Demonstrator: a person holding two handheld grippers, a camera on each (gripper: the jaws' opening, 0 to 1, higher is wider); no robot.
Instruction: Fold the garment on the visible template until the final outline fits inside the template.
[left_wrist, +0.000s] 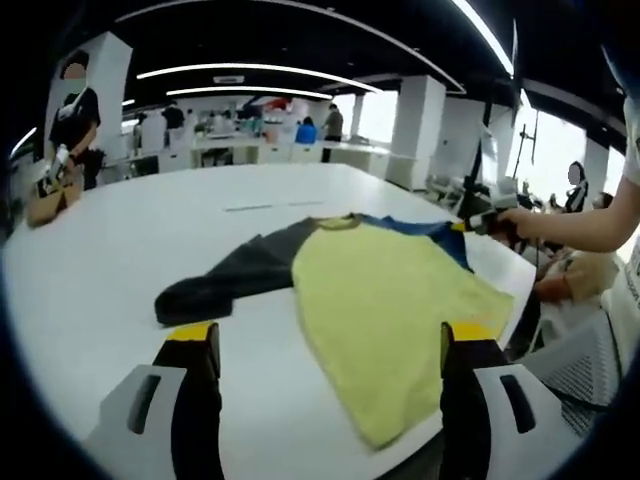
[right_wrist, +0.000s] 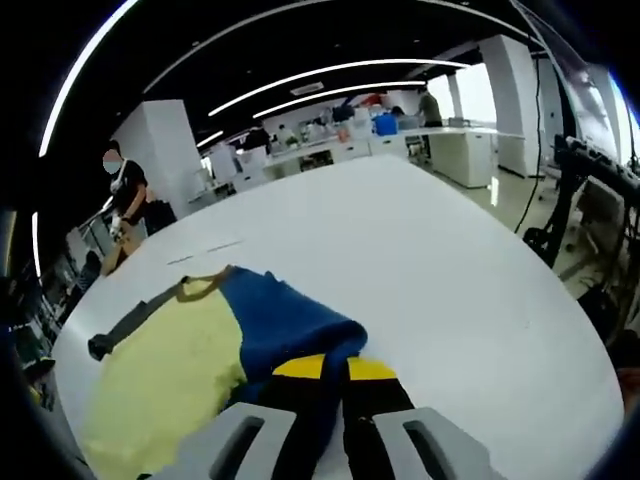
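Right claw (right_wrist: 335, 368) grips the blue sleeve (right_wrist: 285, 320) of the yellow-bodied cloth shirt (left_wrist: 390, 300). Left claw (left_wrist: 330, 345) hovers wide above the white counter (left_wrist: 120, 260). Folding appears barely begun; the dark sleeve (left_wrist: 235, 280) lies outstretched.

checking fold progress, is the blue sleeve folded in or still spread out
Being folded in: the right gripper is shut on the blue sleeve, which lies bunched over the yellow body.

Garment (left_wrist: 390, 310): a long-sleeved shirt with pale yellow body, olive collar, one dark grey sleeve and one blue sleeve; lying flat on the white table (left_wrist: 120, 260), hem near the table's edge; grey sleeve stretched out sideways from the body; blue sleeve (right_wrist: 285, 325) bunched and folded partly over the yellow body.
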